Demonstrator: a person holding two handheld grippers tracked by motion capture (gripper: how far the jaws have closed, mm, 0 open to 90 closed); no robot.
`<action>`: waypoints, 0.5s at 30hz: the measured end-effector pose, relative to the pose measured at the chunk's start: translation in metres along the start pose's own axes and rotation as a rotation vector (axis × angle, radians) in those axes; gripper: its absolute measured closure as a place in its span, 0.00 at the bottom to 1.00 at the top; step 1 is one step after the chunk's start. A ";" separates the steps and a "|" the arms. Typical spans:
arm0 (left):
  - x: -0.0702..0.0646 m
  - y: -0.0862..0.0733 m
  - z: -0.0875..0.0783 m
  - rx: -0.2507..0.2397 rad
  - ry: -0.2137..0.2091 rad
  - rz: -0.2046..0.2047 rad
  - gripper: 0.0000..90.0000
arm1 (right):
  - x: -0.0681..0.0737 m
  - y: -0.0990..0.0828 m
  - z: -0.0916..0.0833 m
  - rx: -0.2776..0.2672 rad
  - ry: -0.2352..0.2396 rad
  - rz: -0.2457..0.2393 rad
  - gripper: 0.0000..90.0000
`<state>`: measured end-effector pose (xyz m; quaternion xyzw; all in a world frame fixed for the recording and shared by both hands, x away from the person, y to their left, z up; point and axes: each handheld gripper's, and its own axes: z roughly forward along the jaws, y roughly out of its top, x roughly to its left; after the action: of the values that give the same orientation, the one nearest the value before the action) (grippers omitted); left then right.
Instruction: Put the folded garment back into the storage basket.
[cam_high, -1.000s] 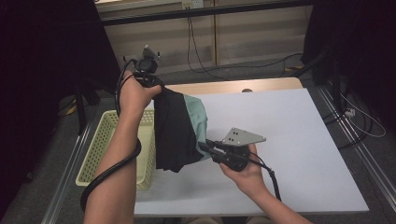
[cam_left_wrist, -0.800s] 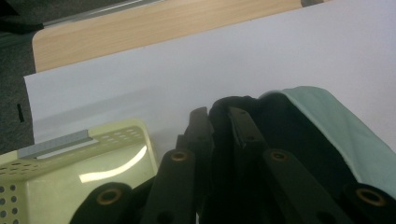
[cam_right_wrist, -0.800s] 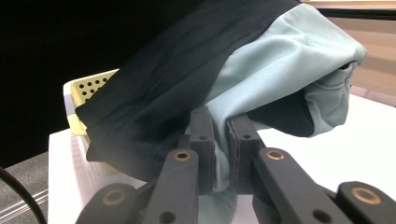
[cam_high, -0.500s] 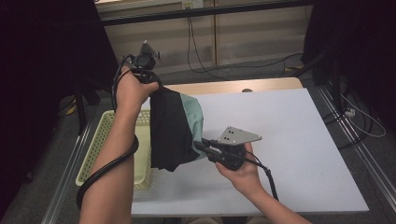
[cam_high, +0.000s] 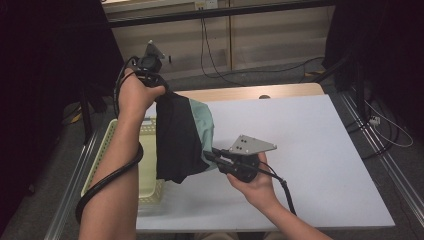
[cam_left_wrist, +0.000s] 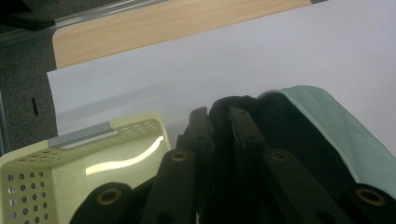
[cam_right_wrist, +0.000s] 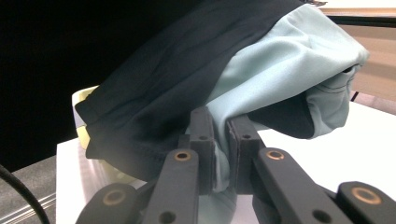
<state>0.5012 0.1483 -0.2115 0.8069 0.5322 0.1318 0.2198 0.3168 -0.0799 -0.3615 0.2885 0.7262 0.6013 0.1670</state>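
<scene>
- the black and mint garment (cam_high: 182, 137) hangs in the air over the table's left edge, beside the yellow basket (cam_high: 147, 177).
- left gripper (cam_high: 150, 75) pinches its top; right gripper (cam_high: 212, 156) pinches the lower mint edge.
- it looks light, limp and slippery-soft; grip hems or corners.
- white table (cam_high: 320, 150), dark cluttered room behind.

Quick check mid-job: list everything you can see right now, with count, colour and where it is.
garment: one, black with a mint-green part, hanging in the air above the table's left edge, held at top and lower edge
basket: one, pale yellow, perforated, beside the table's left edge, under the garment
table: one, white top with a wooden strip at the far edge
left gripper: one, black, raised, shut on the garment's top
right gripper: one, black, shut on the garment's mint-green lower edge
forearms: two, entering from the bottom of the high view
</scene>
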 end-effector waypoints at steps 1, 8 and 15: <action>0.001 0.000 -0.001 -0.004 0.002 -0.001 0.90 | 0.001 0.001 0.001 -0.001 0.003 -0.005 0.92; 0.009 -0.003 -0.006 -0.007 0.006 -0.011 0.90 | 0.007 0.005 0.006 -0.001 0.011 -0.014 0.92; 0.016 -0.007 -0.009 -0.014 0.009 -0.019 0.90 | 0.009 0.007 0.012 0.001 0.014 -0.019 0.92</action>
<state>0.4985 0.1674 -0.2076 0.7998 0.5398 0.1370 0.2241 0.3180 -0.0645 -0.3566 0.2773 0.7303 0.6014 0.1675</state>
